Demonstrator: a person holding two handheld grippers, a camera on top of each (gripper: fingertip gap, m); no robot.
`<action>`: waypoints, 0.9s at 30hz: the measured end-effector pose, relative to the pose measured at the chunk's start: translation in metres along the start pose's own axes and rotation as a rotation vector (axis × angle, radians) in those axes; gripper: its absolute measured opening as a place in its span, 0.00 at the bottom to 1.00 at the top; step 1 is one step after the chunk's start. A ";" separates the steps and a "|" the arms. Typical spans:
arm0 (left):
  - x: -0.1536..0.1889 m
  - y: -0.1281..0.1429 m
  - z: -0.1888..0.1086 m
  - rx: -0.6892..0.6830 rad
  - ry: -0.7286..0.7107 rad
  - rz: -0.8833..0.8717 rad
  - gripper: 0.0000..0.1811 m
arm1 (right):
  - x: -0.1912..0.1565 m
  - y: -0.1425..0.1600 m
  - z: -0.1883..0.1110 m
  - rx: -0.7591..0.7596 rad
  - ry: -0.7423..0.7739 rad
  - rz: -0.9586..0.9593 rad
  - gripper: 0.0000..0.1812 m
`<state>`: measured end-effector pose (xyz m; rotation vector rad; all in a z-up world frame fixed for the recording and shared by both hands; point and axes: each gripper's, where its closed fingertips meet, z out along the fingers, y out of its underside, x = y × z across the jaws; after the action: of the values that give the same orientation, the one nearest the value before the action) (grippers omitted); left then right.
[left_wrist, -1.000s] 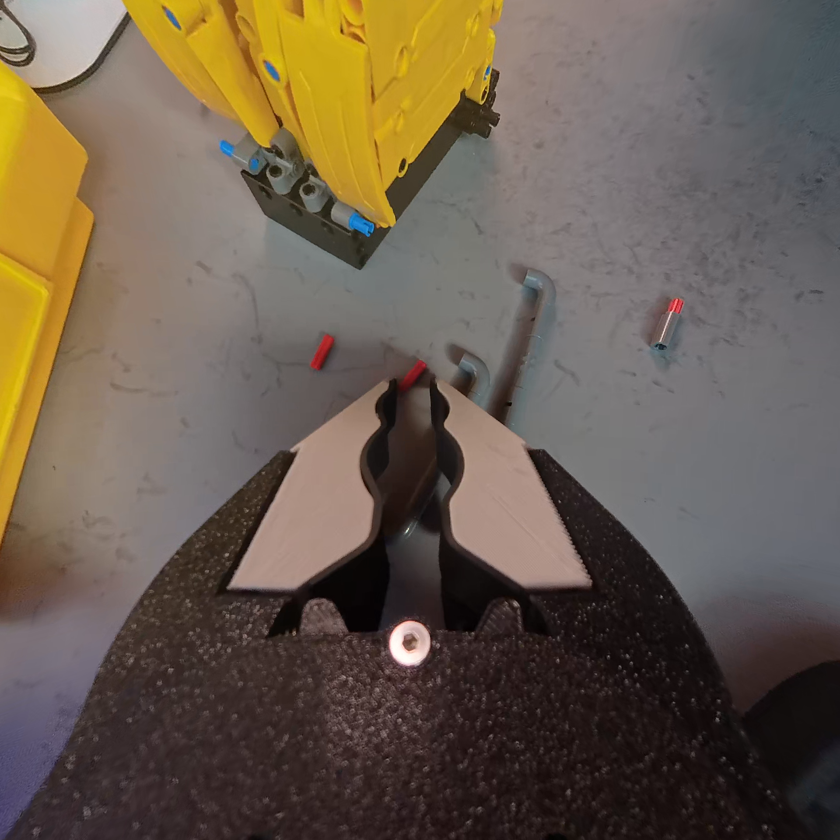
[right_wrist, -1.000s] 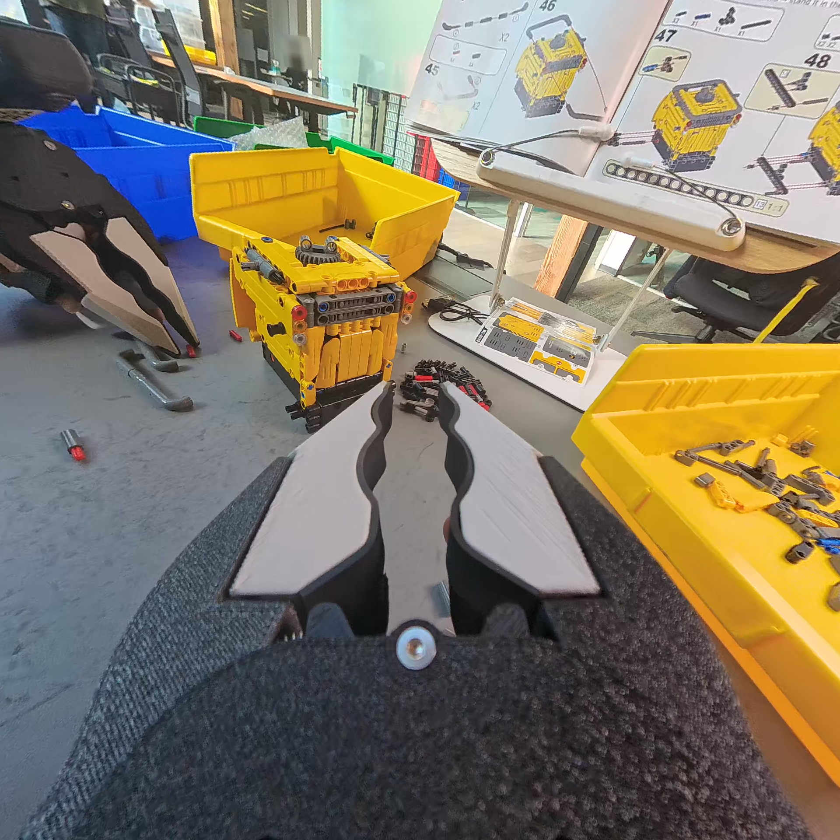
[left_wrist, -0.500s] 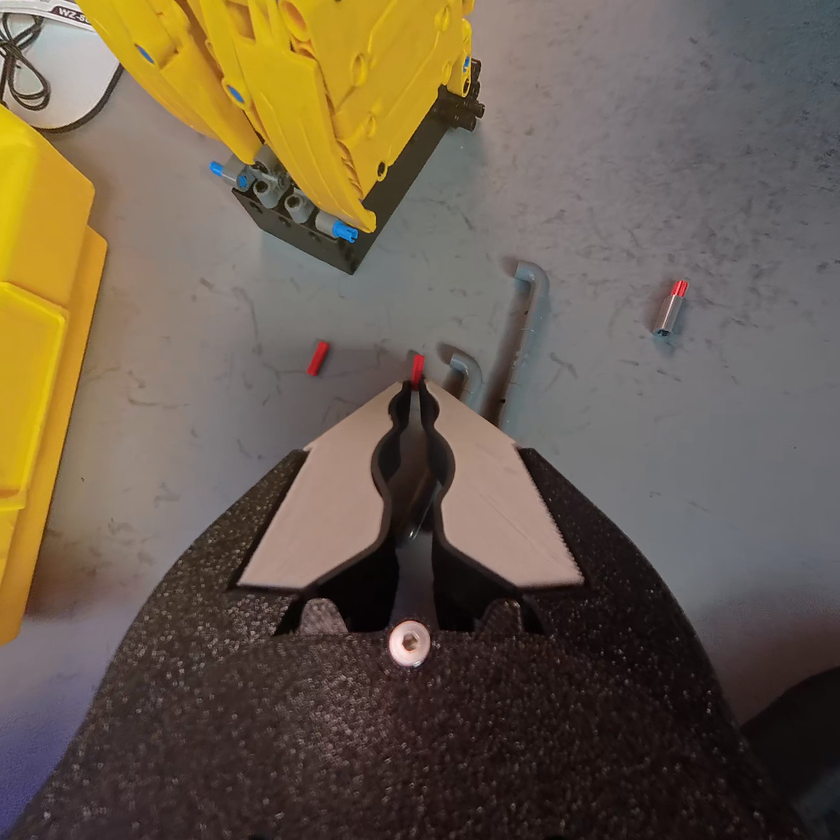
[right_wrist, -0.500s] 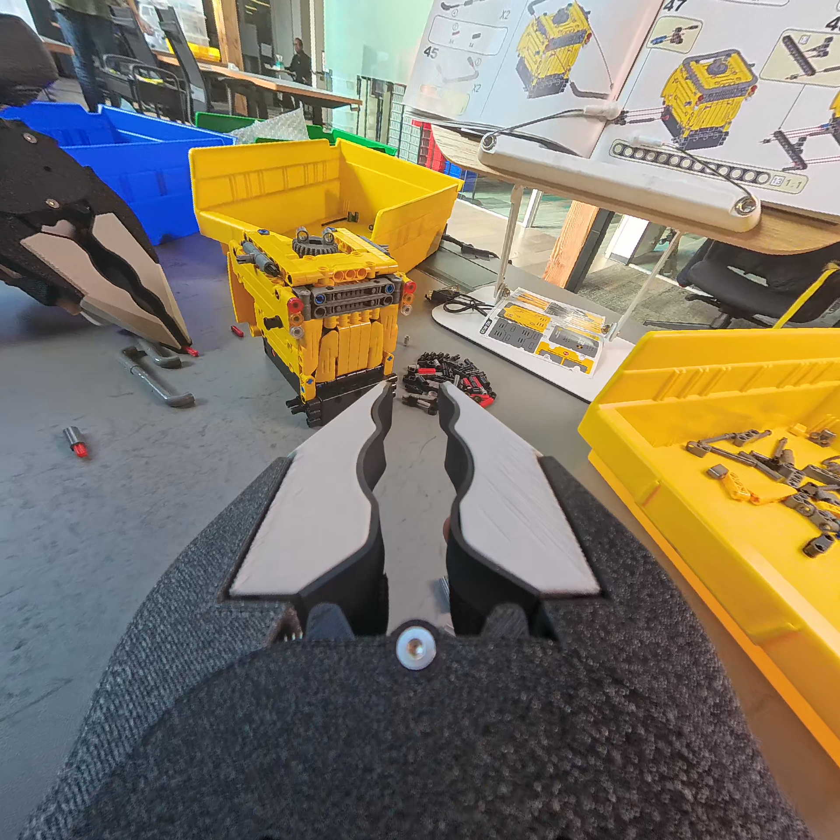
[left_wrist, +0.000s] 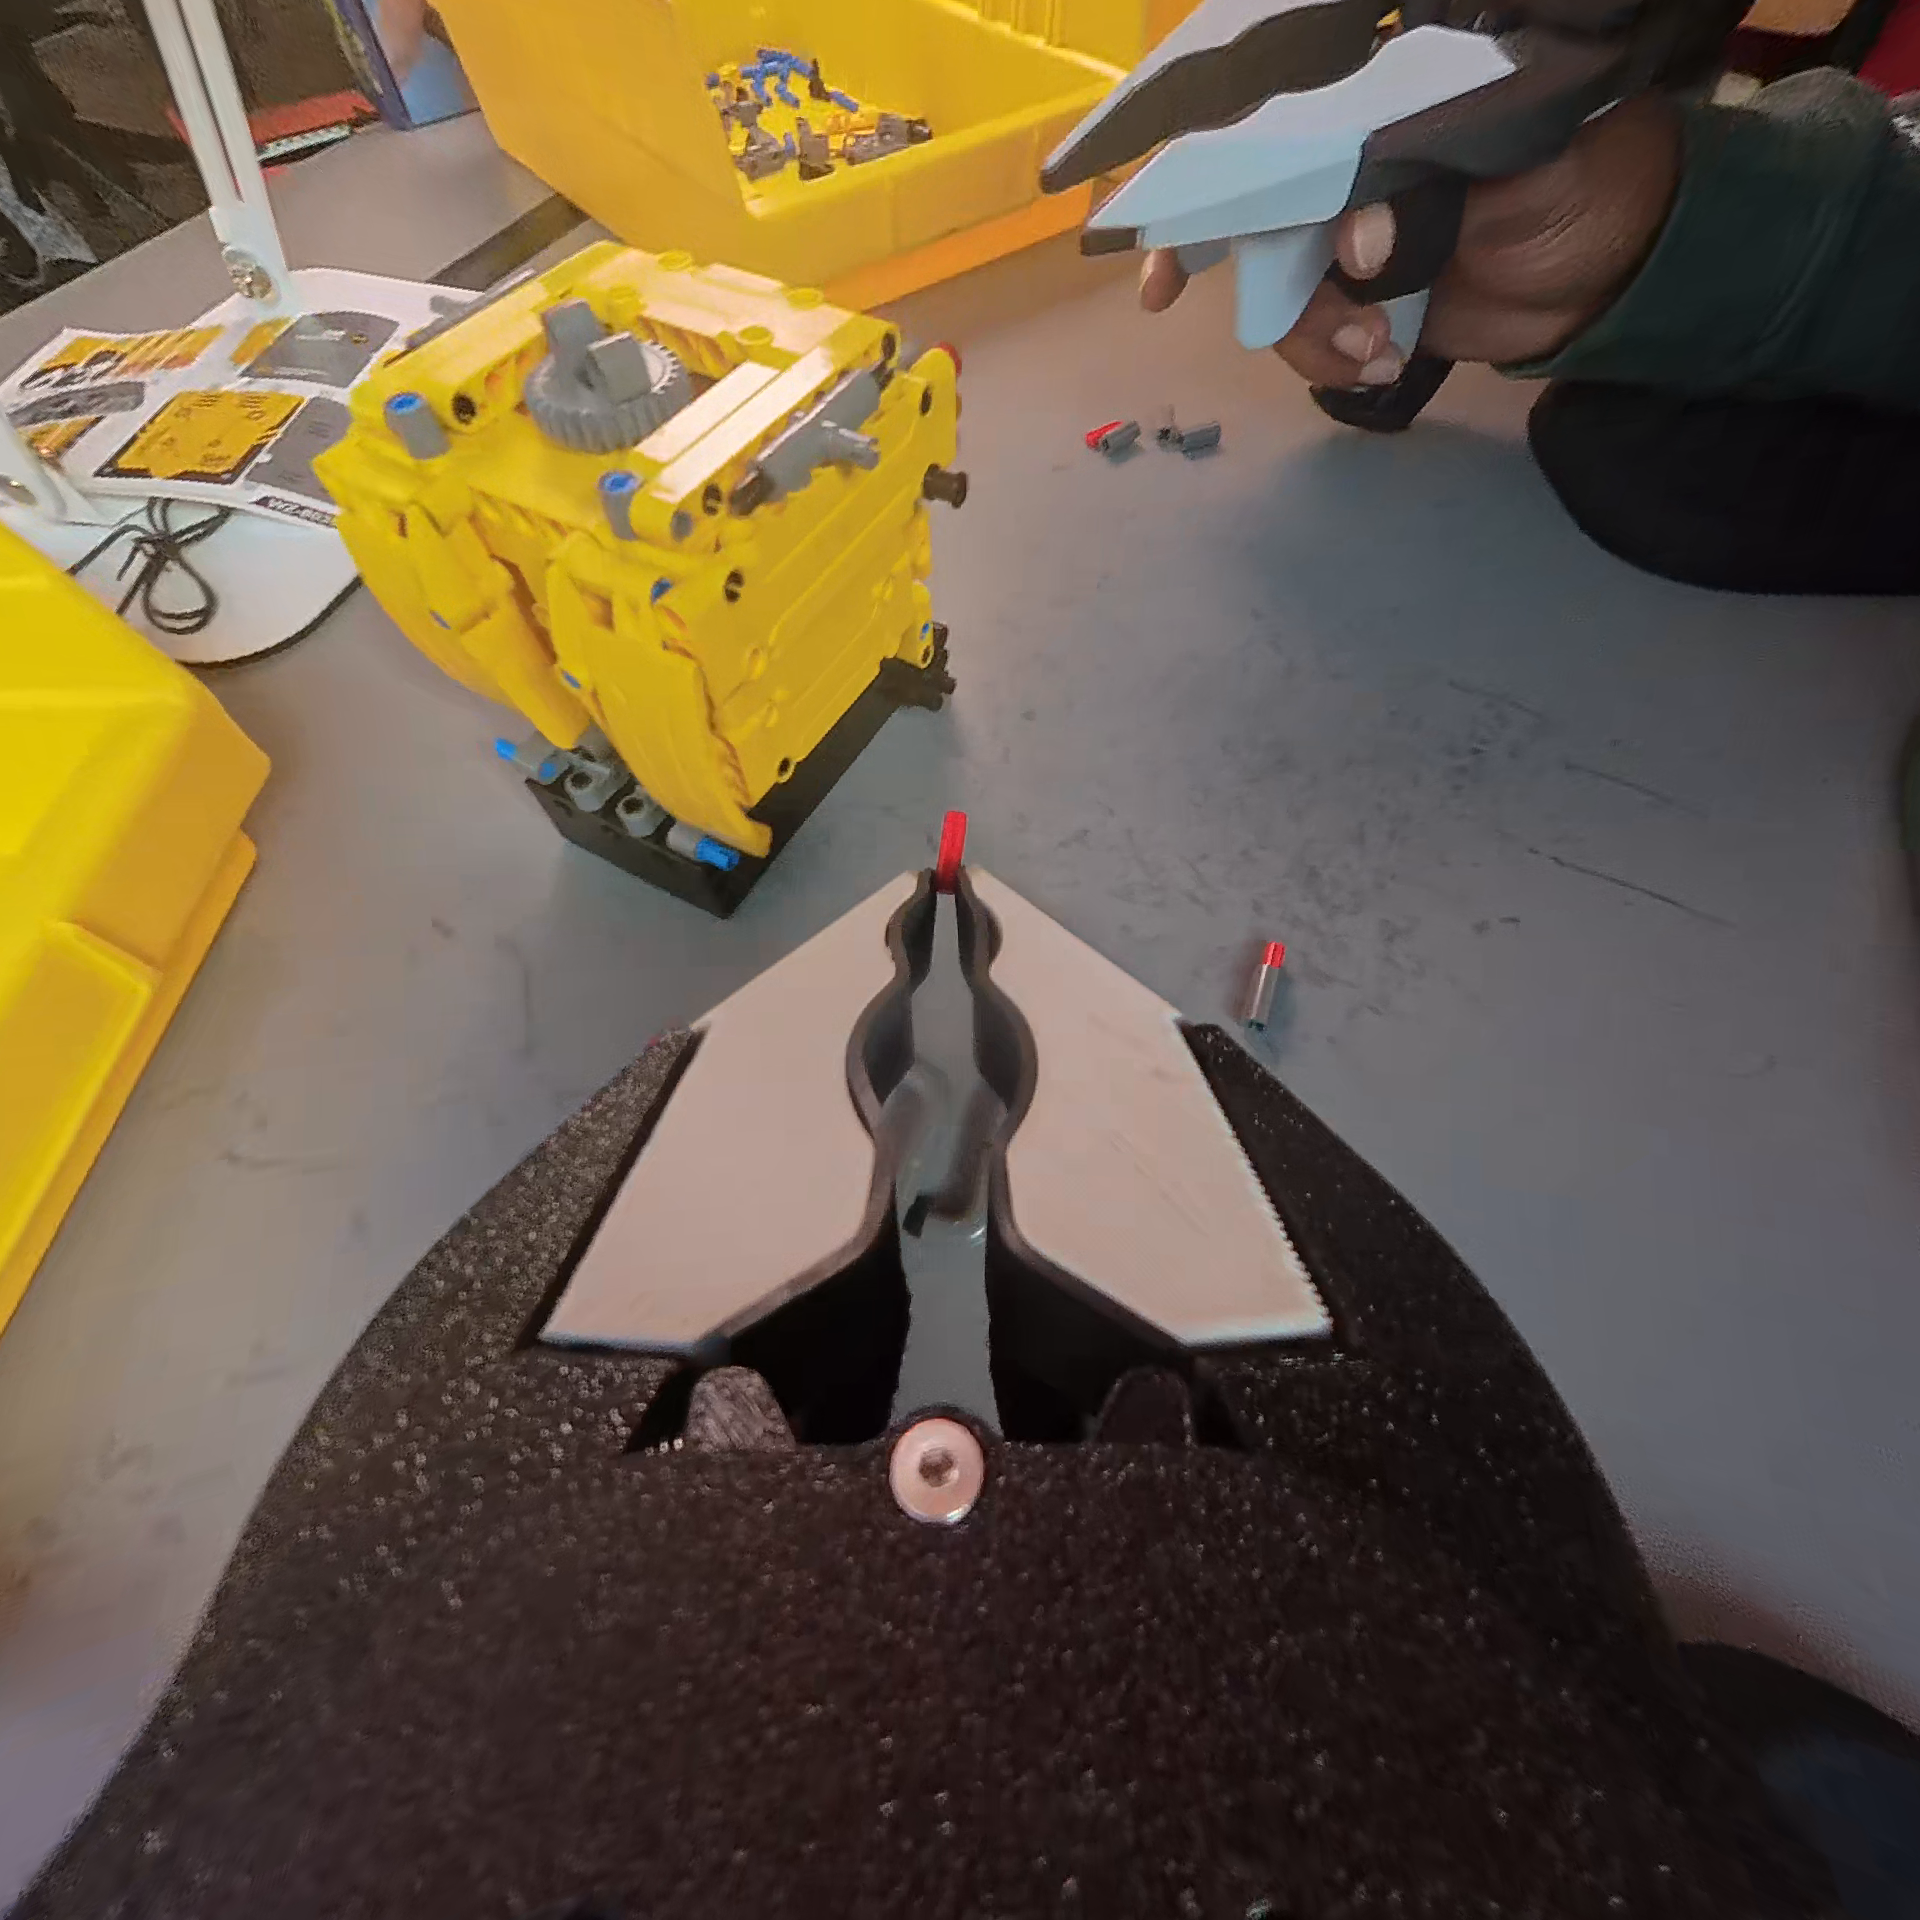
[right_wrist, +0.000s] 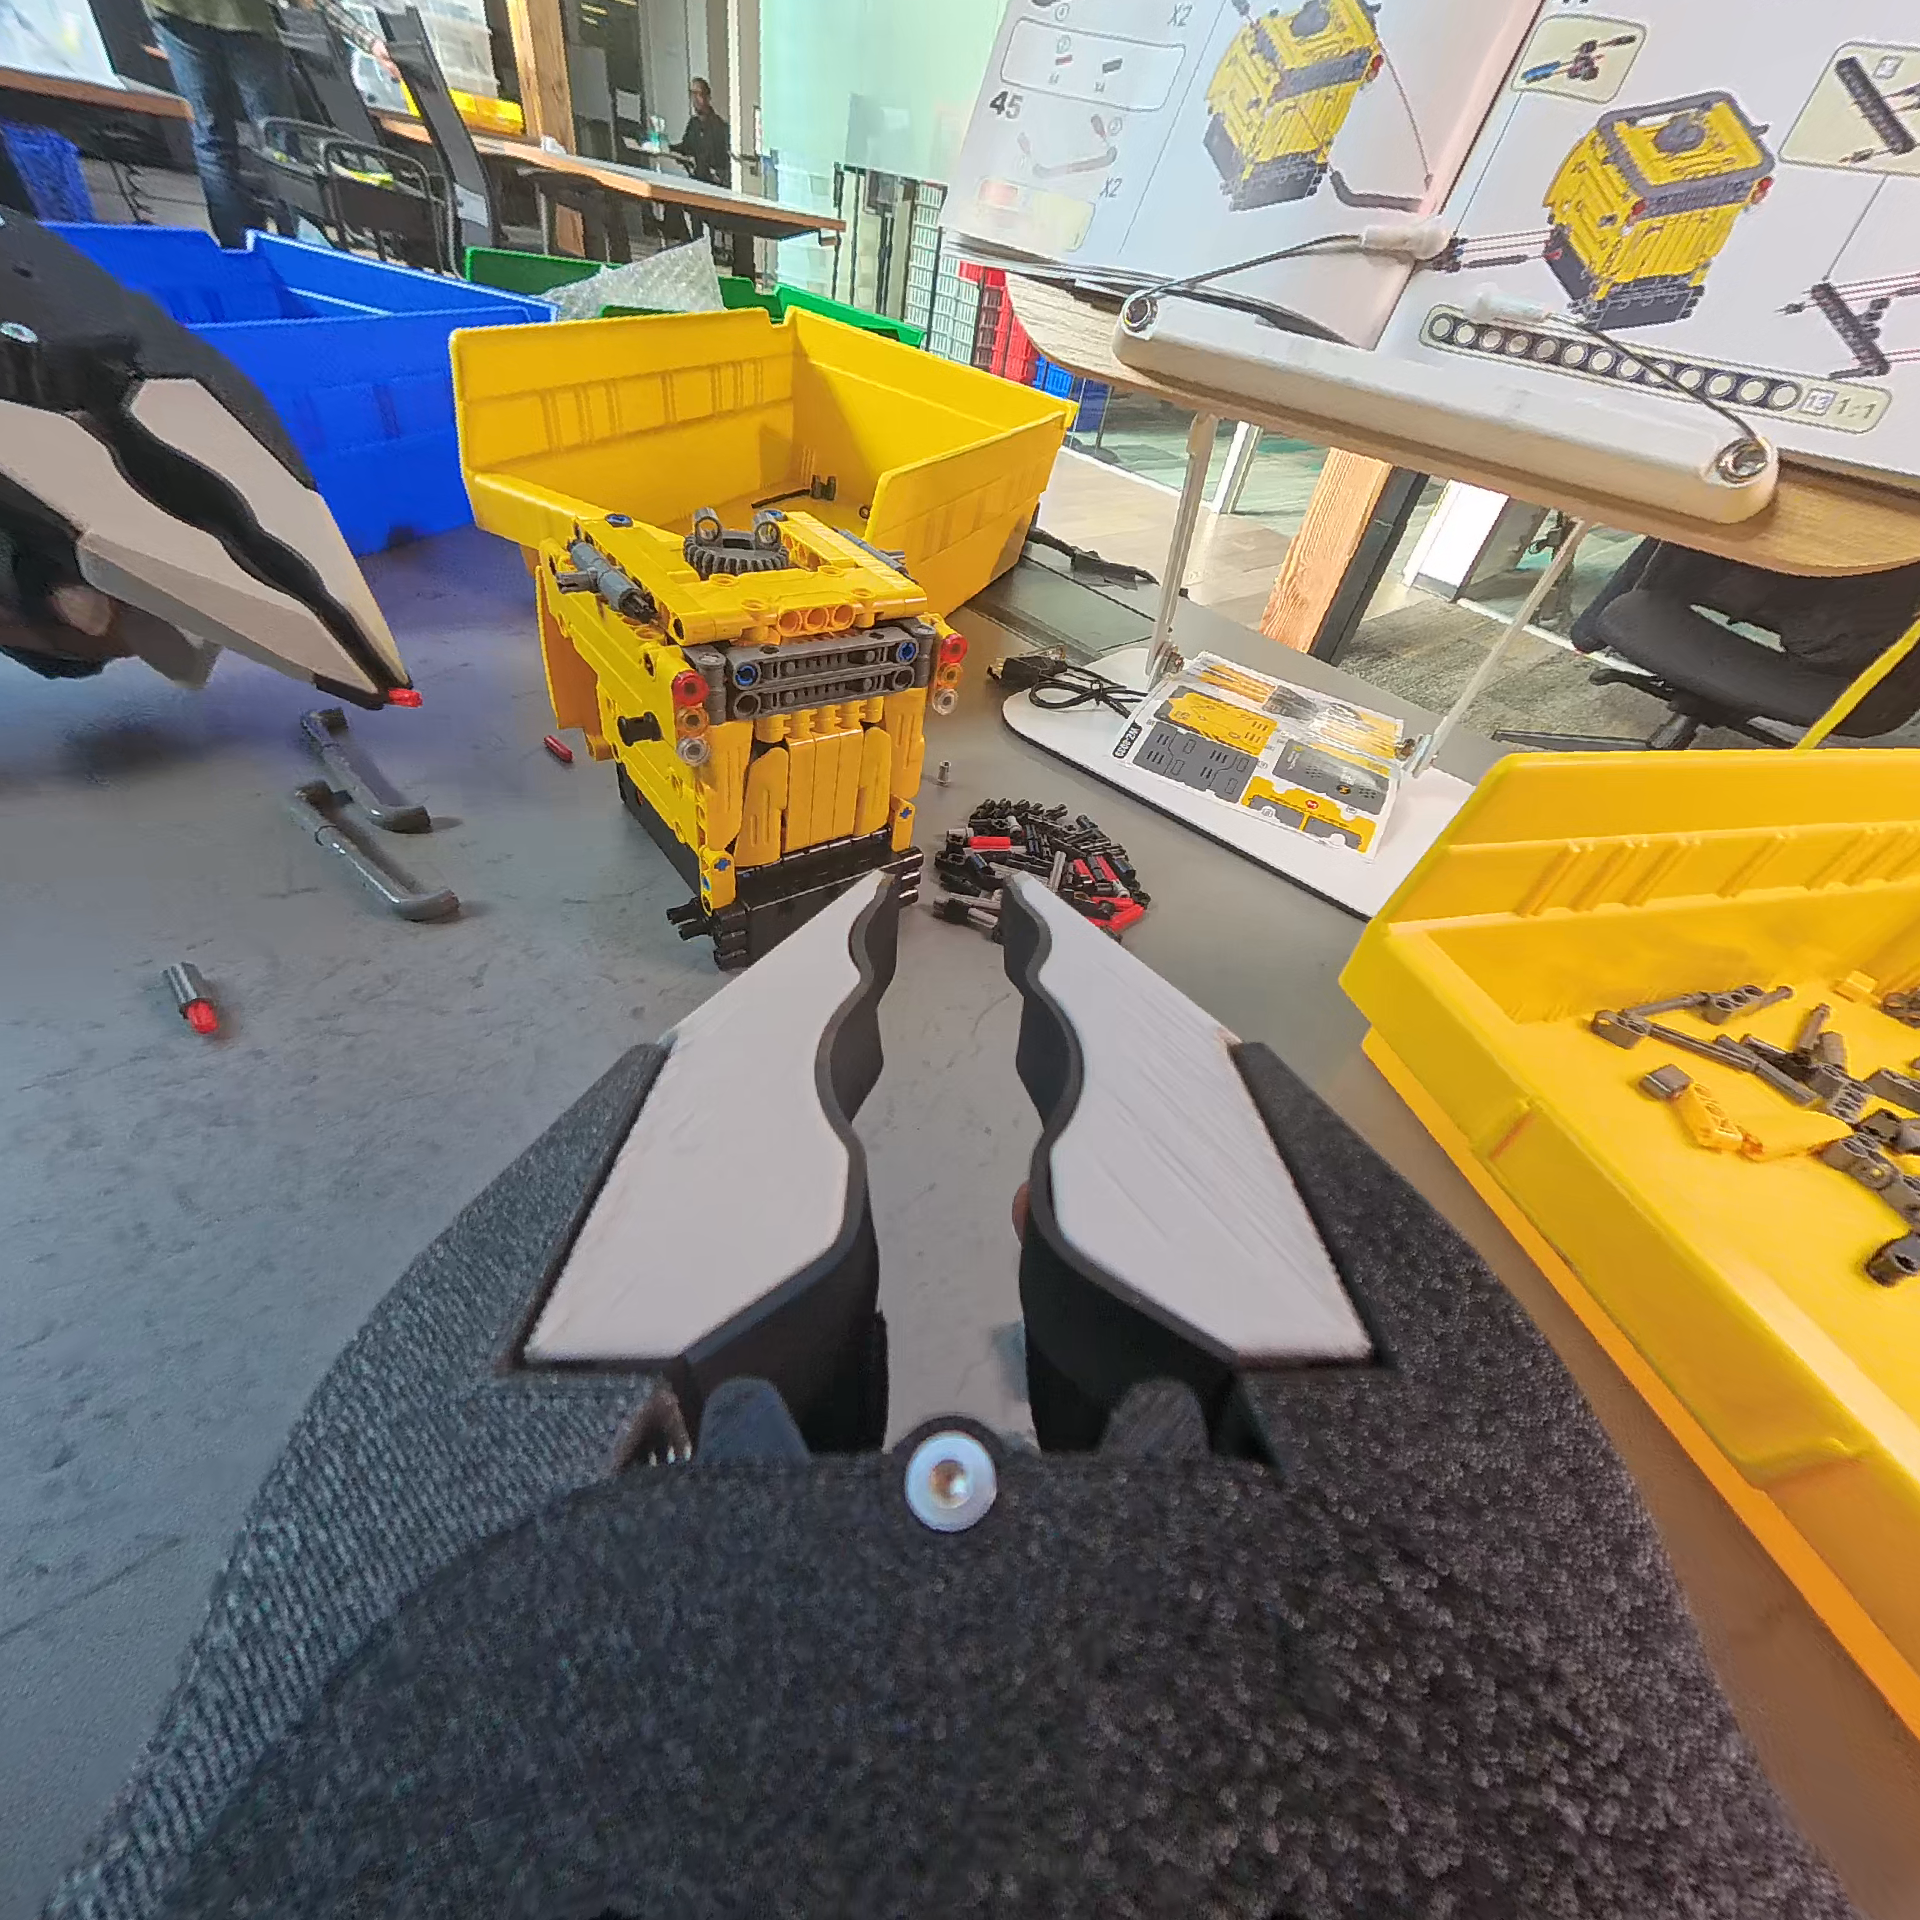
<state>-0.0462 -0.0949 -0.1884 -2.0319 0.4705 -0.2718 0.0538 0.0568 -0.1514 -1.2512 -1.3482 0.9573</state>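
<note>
My left gripper (left_wrist: 948, 888) is shut on a small red pin (left_wrist: 950, 847) and holds it above the grey table. It also shows at the left of the right wrist view (right_wrist: 379, 691), with the red pin (right_wrist: 403, 696) sticking out of its tips. A yellow brick model (left_wrist: 665, 582) on a black base stands to the left ahead of it. My right gripper (right_wrist: 948, 904) is open and empty, low over the table in front of the model (right_wrist: 769, 707). It also shows in the left wrist view (left_wrist: 1065, 213), held by a hand.
Two grey bent rods (right_wrist: 364, 821) lie below the left gripper. A grey and red pin (right_wrist: 192, 997), a loose red pin (right_wrist: 558, 748) and a pile of black and red pins (right_wrist: 1039, 862) lie nearby. Yellow bins (right_wrist: 1455, 1039) (right_wrist: 644, 416) and an instruction stand (right_wrist: 1455, 416) surround the area. The left gripper's tips are roughly 20 centimetres from the right gripper's.
My left gripper closed on the red pin, lifted it off the table and tilted up towards the model. My right gripper has hardly moved.
</note>
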 end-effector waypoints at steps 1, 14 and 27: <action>0.007 -0.003 0.003 0.008 0.023 0.001 0.01 | 0.000 0.001 0.001 -0.004 -0.002 -0.002 0.11; 0.084 0.003 0.071 -0.151 0.199 0.104 0.01 | -0.011 0.002 0.003 -0.019 -0.017 -0.077 0.10; 0.086 0.009 0.096 -0.248 0.133 0.170 0.02 | -0.013 -0.002 0.000 -0.015 -0.024 -0.112 0.10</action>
<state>0.0655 -0.0605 -0.2434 -2.2059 0.7886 -0.2565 0.0526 0.0437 -0.1513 -1.1662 -1.4315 0.8882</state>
